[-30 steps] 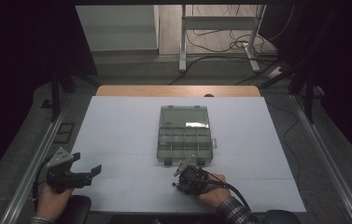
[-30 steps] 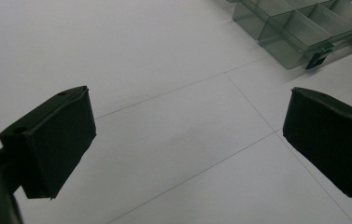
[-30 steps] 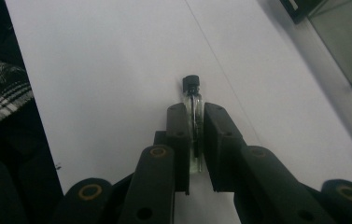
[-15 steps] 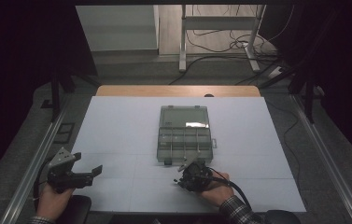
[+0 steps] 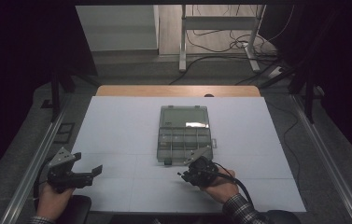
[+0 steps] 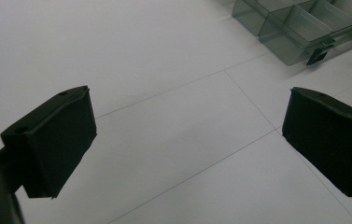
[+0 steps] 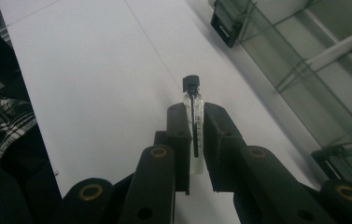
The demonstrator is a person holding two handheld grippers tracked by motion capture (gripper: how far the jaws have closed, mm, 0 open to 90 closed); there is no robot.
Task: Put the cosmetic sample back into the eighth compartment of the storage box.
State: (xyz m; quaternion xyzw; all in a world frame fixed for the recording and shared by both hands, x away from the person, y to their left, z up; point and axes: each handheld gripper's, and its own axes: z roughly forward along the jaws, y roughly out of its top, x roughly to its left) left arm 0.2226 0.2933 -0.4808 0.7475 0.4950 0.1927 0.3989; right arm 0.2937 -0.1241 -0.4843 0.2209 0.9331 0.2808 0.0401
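A clear plastic compartment box lies open at the middle of the white table, its lid folded back on the far side. My right gripper hovers just in front of the box's near edge, shut on a small clear glass vial with a black cap that sticks out past the jaws. The box's divided trays run along the right of the right gripper view. My left gripper is held at the table's near left corner, open and empty. Its pads stand wide apart, with the box far off.
The white table ends in a wooden strip at the far edge. Metal rails flank both sides. Beyond the table are a desk frame and floor cables. A plaid sleeve enters from the bottom.
My right gripper has drifted slightly toward the near edge and left while holding the vial. The left gripper has barely shifted.
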